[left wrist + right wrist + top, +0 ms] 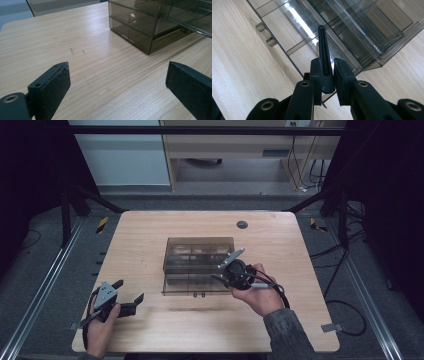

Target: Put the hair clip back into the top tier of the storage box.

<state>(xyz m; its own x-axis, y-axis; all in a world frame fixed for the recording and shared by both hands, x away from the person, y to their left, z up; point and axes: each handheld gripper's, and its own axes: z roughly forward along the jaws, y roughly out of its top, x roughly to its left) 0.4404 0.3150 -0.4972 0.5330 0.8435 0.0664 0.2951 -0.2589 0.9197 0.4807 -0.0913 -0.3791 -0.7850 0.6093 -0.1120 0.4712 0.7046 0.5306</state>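
Right tool (325,72): clamped on a dark slim stick (323,50), pads pinching its butt end, tip pointing to 12 o'clock in the right gripper view. Poised over the open drawer (294,32) of the smoky drawer box (200,250), at about 4 o'clock from the box's middle in the high view.

To do this step well, judging by how things lie:
- Hold the pinch firm until the stick is low inside the drawer (a long thin piece gripped at one end will swing if the pads slacken early).
- Tilt the wrist so the stick lies along a compartment, not across the divider under its tip.
- Lower gently; avoid knocking the thin clear walls, since the drawer looks light and may slide or tip.
- Release only once the stick rests on the drawer floor, then lift straight away, clear of the rim.

Left tool (117,82): wide open, nothing between the pads, low over the desk (150,235) near its 8 o'clock corner, well apart from the box, which sits at 1 o'clock in the left gripper view. Worth bringing across to steady the box, should the drawer shift.
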